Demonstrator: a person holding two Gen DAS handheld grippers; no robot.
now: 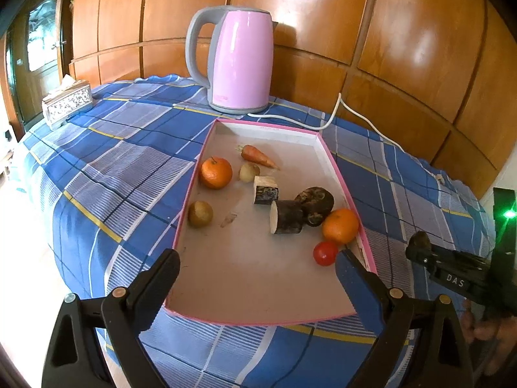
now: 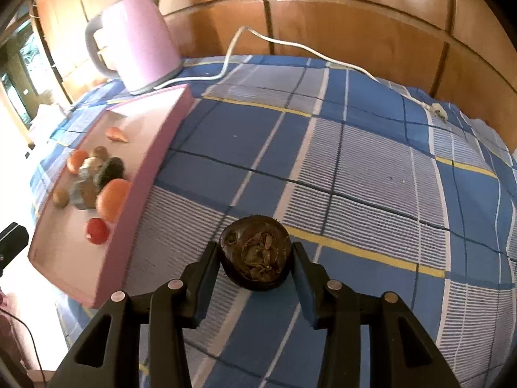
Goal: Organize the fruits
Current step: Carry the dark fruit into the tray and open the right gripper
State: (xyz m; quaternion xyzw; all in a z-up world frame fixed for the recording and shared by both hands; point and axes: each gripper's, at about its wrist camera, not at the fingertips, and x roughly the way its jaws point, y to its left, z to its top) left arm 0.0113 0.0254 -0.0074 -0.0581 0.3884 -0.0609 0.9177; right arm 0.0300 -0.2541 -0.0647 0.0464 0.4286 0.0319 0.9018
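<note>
A pink-rimmed tray on the blue plaid cloth holds two oranges, a carrot, a red tomato, two small brown fruits, two cut dark chunks and a dark round fruit. My left gripper is open over the tray's near end, empty. My right gripper is shut on a dark round fruit above the cloth, right of the tray. It also shows in the left wrist view.
A pink kettle stands behind the tray, its white cord trailing right across the cloth. A silver tissue box sits at the far left. Wooden wall panels back the table. The table edge drops off at the left.
</note>
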